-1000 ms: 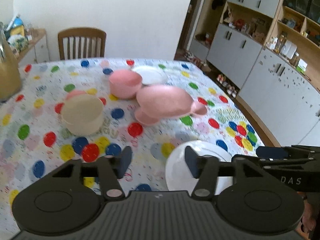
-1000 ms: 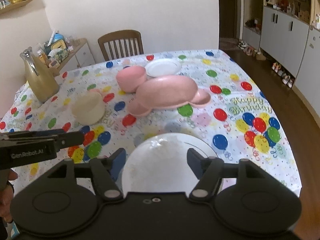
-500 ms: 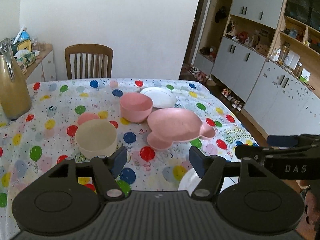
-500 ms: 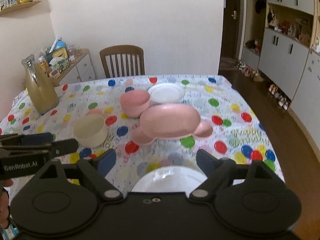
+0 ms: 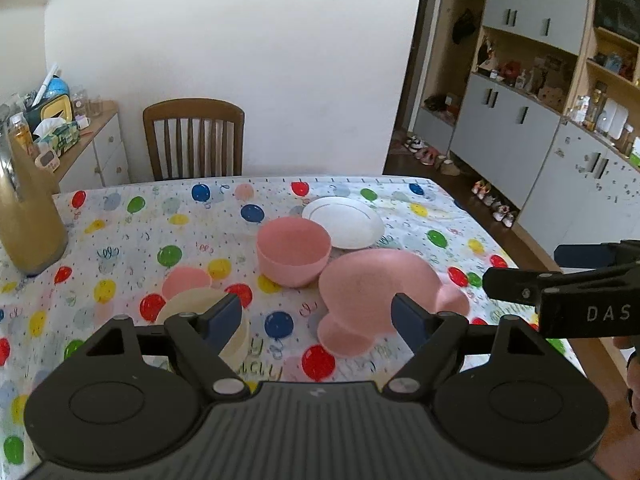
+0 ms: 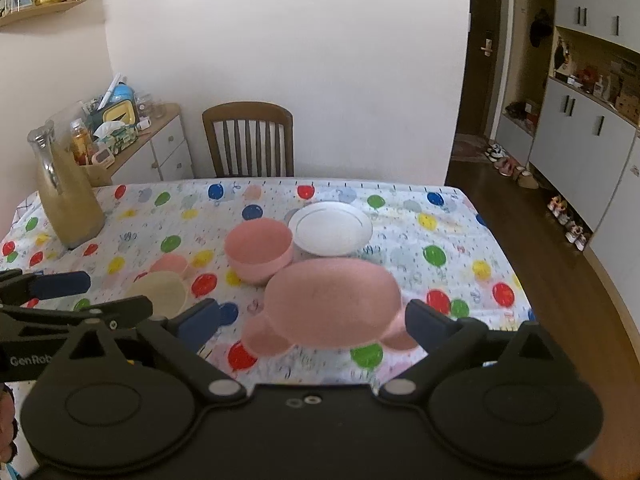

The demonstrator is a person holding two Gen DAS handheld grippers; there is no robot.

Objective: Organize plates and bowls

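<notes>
Currently both tools hang above the near edge of the tabletop (image 5: 132,224), each with fingers spread apart and nothing between them. Ahead of the left hand-held gripper (image 5: 316,316) lies the pink plate (image 5: 372,284), mouse-shaped with two small ears; its left finger overlaps the cream bowl (image 5: 188,308) in view. Beyond those sit the pink bowl (image 5: 293,254) and, just behind it to the right, the white plate (image 5: 344,220). The right hand-held gripper (image 6: 312,320) looks straight over the pink plate, with the cream bowl off to its left. A jug (image 6: 68,200) stands far left, a chair (image 6: 248,140) behind the tabletop.
</notes>
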